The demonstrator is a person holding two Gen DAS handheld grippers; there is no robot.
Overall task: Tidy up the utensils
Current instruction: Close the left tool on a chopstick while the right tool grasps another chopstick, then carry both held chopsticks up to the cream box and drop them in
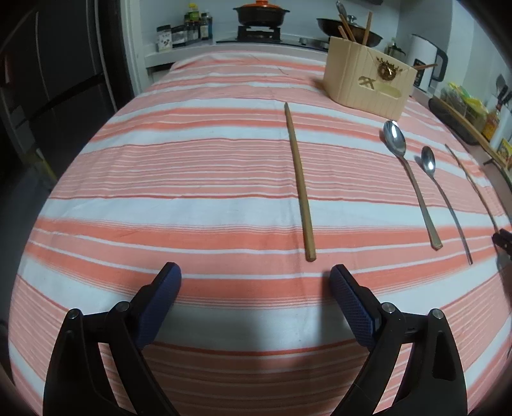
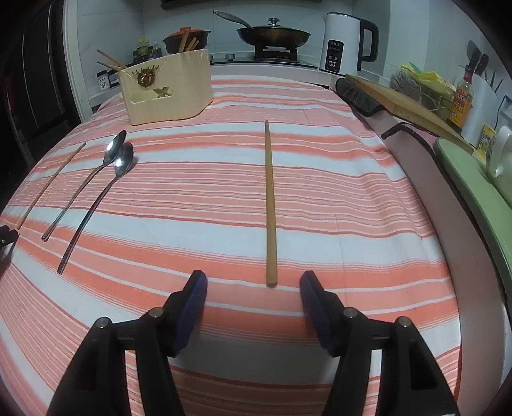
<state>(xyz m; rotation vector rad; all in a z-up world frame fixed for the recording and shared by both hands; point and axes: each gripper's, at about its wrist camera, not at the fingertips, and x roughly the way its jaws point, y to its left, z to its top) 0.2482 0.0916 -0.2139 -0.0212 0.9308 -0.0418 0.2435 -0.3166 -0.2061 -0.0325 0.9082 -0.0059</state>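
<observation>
On the striped cloth, a wooden chopstick lies lengthwise just ahead of my open, empty left gripper. Right of it lie two metal spoons and a second chopstick. A beige utensil holder with several chopsticks in it stands at the far right. In the right wrist view, the second chopstick lies straight ahead of my open, empty right gripper. The spoons, the first chopstick and the holder are to the left.
A stove with a pot and a wok is behind the table. A white kettle, a cutting board, bottles and a green tray line the right side. A dark fridge stands left.
</observation>
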